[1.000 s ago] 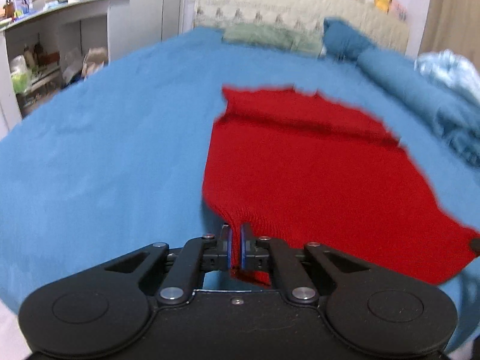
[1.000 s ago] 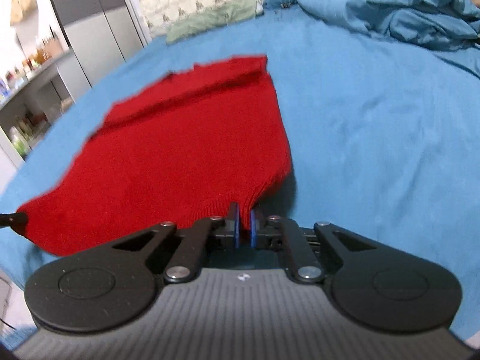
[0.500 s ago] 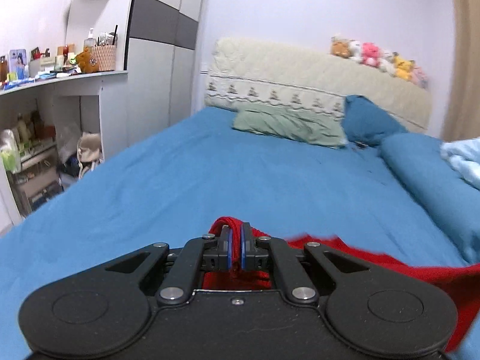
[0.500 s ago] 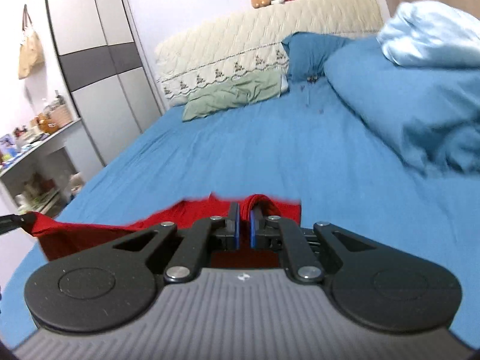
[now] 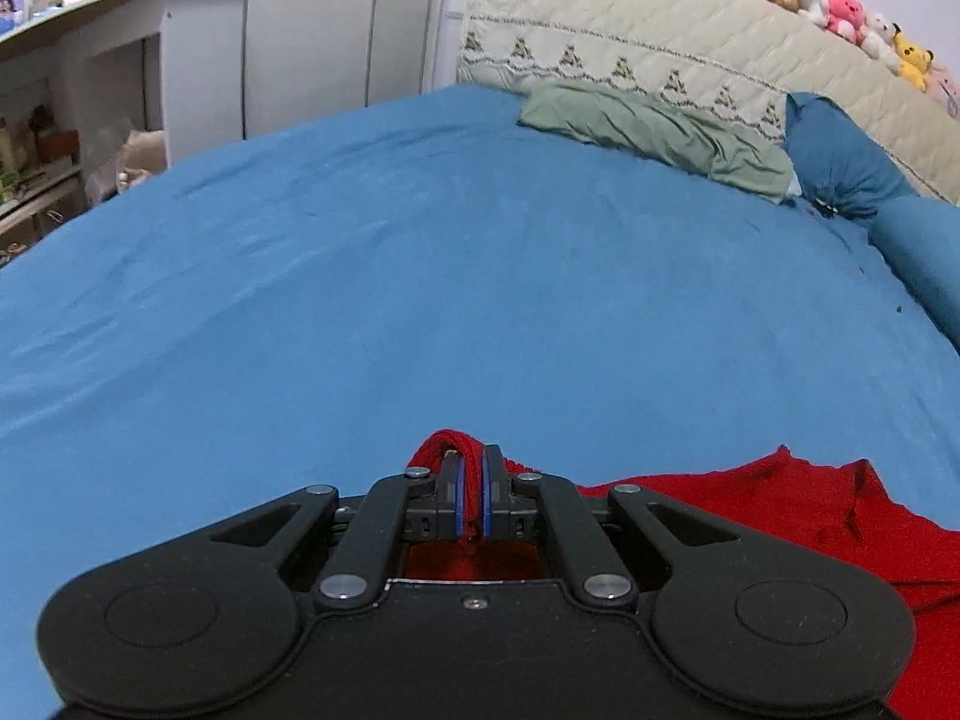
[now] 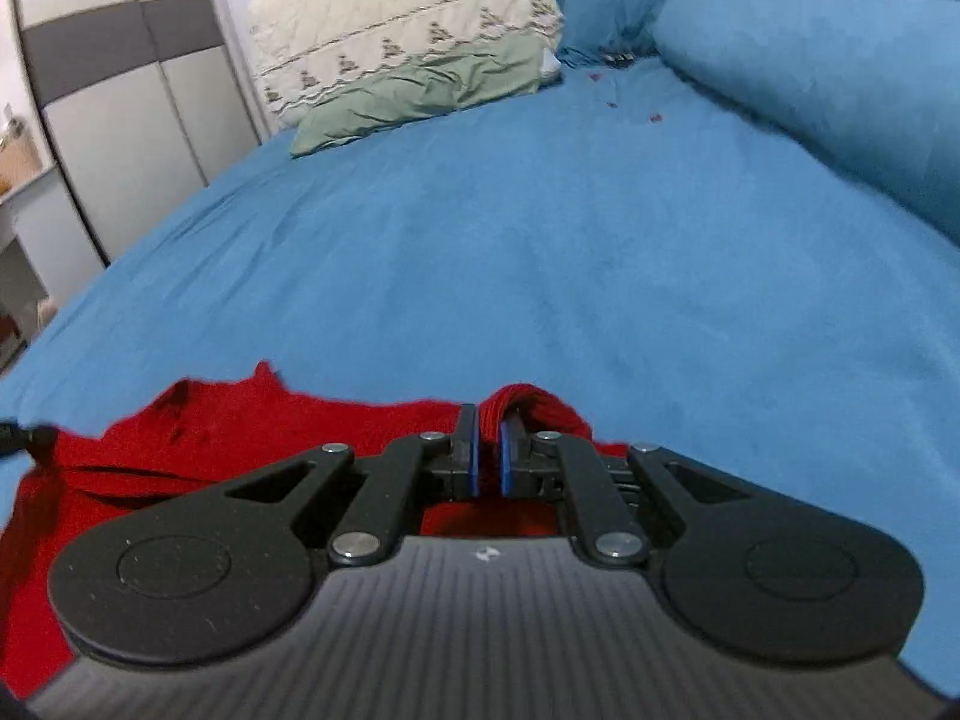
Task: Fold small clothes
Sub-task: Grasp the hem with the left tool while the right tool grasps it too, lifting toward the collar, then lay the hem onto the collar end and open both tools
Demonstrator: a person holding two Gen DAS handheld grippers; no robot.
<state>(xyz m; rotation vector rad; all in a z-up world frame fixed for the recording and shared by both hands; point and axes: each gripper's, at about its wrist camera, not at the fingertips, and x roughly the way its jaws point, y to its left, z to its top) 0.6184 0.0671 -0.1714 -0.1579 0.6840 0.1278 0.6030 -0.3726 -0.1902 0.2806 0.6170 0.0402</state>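
Observation:
A red knitted garment (image 5: pixel 798 516) lies on the blue bed sheet (image 5: pixel 420 276), mostly below and beside both grippers. My left gripper (image 5: pixel 471 468) is shut on one corner of it, with a loop of red knit bulging over the fingertips. My right gripper (image 6: pixel 487 429) is shut on the other corner of the red garment (image 6: pixel 228 432) in the same way. The garment stretches to the right in the left wrist view and to the left in the right wrist view. The black tip of the left gripper (image 6: pixel 18 438) shows at the left edge there.
A green pillow (image 5: pixel 654 132) and a dark blue pillow (image 5: pixel 840 162) lie at the headboard (image 5: pixel 660 60). A rolled blue duvet (image 6: pixel 828 96) lies along the right. White shelves (image 5: pixel 72 102) and a wardrobe (image 6: pixel 120 108) stand to the left of the bed (image 6: pixel 600 240).
Both grippers carried their garment corners forward toward the headboard. The spread red cloth that lay ahead is now under and beside them. Since half a second ago the cameras tilted down.

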